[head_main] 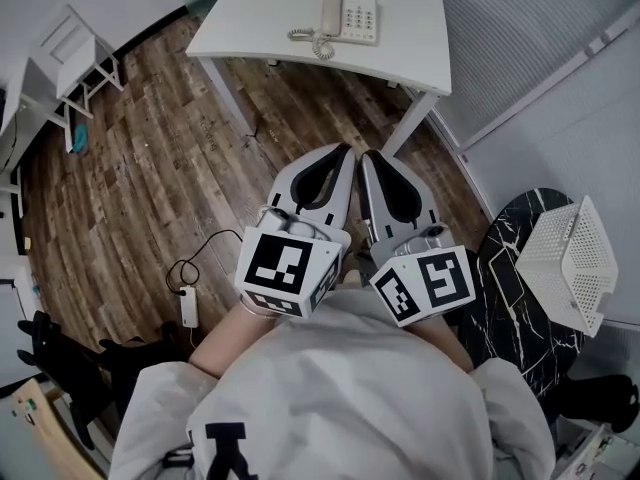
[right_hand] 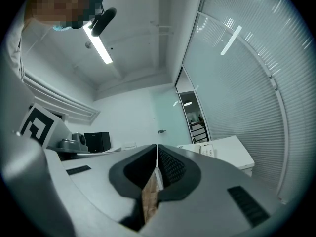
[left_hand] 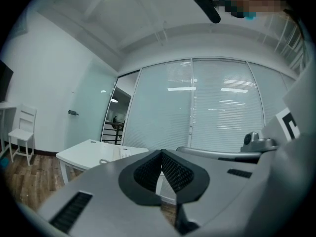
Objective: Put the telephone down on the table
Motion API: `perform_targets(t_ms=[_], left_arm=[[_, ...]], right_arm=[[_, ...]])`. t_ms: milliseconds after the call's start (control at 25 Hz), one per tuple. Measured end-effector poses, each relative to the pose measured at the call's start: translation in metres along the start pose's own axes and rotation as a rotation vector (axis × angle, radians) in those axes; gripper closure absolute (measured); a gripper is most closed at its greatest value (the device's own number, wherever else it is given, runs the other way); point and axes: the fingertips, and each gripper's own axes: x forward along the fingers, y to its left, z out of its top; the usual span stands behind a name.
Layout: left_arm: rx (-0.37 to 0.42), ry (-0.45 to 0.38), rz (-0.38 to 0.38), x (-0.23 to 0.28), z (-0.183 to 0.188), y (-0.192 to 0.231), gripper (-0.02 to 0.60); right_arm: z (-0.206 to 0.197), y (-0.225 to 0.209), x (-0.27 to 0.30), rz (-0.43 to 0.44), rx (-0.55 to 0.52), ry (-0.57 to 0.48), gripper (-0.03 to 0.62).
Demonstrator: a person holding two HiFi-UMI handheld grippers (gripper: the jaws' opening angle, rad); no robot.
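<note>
Telephone (head_main: 349,14) rests flat on the tabletop (head_main: 260,23), handset (head_main: 330,10) cradled, so the task looks done; left gripper (head_main: 343,153) and right gripper (head_main: 368,158) hang well short of the tabletop, fingers (left_hand: 174,174) clenched on nothing, apparently idle.

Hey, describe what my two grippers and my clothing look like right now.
The left gripper and right gripper both have light grey tapered shells with black meshed pads. Each carries a white cube printed with black square markers. The top worn is pale grey.

telephone (head_main: 347,15) on white table (head_main: 260,23)
</note>
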Motion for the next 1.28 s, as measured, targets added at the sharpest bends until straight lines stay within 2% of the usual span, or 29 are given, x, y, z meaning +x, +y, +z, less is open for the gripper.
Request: perform_targets(t_ms=[240,1280], left_arm=[[-0.012,-0.026,0.015,0.0,0.004,-0.001,0.577],[-0.015,-0.006,0.002,-0.003,-0.005,-0.003,0.577]], right_arm=[[-0.008,-0.011,-0.004,-0.02,0.001,0.044,0.563],[-0.008,-0.008,-0.009,-0.028,-0.012,0.027,0.566]])
